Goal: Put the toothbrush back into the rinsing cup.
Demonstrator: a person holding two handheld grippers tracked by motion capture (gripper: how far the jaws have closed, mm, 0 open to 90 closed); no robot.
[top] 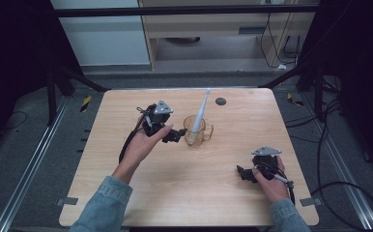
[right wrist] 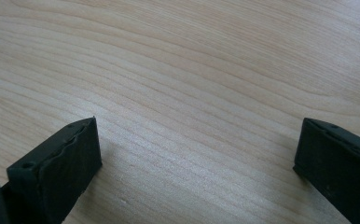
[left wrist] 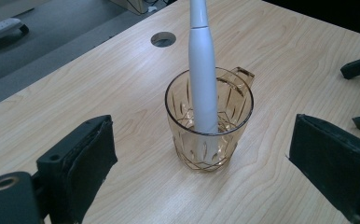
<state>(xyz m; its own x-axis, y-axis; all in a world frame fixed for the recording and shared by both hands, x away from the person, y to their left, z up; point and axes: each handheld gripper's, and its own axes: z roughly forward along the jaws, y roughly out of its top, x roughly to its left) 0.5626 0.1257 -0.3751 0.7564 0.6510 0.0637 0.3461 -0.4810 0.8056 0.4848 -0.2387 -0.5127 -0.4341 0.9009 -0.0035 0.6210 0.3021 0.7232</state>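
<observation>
An amber glass mug [top: 196, 131] is standing upright near the middle of the table [top: 184, 193], its handle pointing to the person's right. A white toothbrush [top: 200, 112] is leaning inside it, base on the mug's bottom, shaft tilting up and away past the rim. In the left gripper view the toothbrush [left wrist: 202, 70] is running off the top edge, so its head is cut off there; in the high view the head is too small to make out.

The left gripper [top: 176, 136] is sitting just beside the mug on its left, jaws spread wide and pointing at it, gripping nothing. In its own view the mug [left wrist: 209, 119] is standing between and beyond the two pads, clear of both. The person's hand is covering much of the gripper body in the high view.

The right gripper [top: 242, 173] is resting low near the table's right front, well apart from the mug, jaws also gaping and empty. Its own view is showing bare wood [right wrist: 192, 93] between the pads [right wrist: 61, 163].

A round dark hole [top: 220, 101] is lying in the tabletop behind the mug
</observation>
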